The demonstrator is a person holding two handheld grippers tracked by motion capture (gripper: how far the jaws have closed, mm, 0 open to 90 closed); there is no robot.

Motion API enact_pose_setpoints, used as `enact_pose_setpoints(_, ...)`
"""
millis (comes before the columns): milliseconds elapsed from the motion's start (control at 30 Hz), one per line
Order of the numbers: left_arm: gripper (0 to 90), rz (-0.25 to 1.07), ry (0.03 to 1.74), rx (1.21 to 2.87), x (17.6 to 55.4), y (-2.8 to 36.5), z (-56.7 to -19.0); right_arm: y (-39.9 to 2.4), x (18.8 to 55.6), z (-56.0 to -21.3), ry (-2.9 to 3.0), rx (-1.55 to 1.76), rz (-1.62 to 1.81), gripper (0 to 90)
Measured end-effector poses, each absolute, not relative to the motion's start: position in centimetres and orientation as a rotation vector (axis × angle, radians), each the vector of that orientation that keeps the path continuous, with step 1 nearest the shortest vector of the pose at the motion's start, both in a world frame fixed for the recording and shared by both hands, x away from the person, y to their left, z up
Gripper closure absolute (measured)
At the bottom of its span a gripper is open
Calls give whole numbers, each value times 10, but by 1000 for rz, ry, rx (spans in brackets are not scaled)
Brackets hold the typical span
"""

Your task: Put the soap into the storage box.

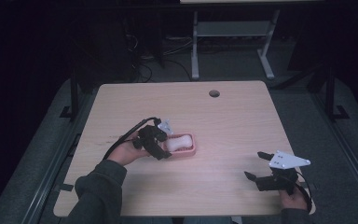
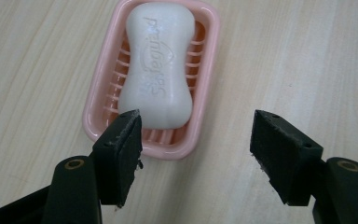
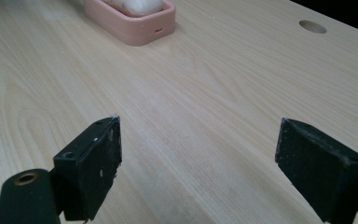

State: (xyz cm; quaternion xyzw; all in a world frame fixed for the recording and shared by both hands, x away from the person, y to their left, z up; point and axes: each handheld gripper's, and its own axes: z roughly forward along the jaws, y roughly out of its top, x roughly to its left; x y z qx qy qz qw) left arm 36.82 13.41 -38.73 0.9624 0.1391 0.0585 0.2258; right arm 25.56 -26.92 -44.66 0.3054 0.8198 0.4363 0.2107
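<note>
On the pale wooden bench [image 1: 223,135], left of its middle, sits a shallow pink plastic soap dish [image 1: 191,150] with a ribbed floor, and a white waisted bar of soap [image 1: 180,143] with embossed lettering lies lengthwise inside it. In the left gripper view the soap [image 2: 158,70] takes up most of the dish [image 2: 205,93], and the dish's near rim lies just past the tips of the black jaws.

The left hand-held gripper [image 1: 161,145] hovers at the left end of the dish, held by the person's left hand [image 1: 128,150], whose dark sleeve comes in from the bottom edge. Its jaws stand spread: one pad overlaps the near corner of the dish in that gripper's own view, the other is over bare wood beside it, and neither pad presses on soap or dish. Nothing lies between them.

The right hand-held gripper [image 1: 260,164] rests low near the front right corner of the bench, well apart from the dish, with its grey three-cornered plate on top. Its jaws are spread wide too, with only bare wood between them. From its view the pink dish [image 3: 135,23] shows far off at the top edge, and a round hole in the bench [image 3: 312,26] lies towards the far side.
</note>
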Motion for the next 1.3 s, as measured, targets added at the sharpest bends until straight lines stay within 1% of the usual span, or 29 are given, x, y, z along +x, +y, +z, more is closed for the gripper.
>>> enact_pose_setpoints(467,298,163,408,2640,353,151,-391,-269,257,-448,2282,850,1203,137)
enact_pose_setpoints(1300,282,169,426,2624,329,177,-399,-268,257,-448,2283,870,1187,137)
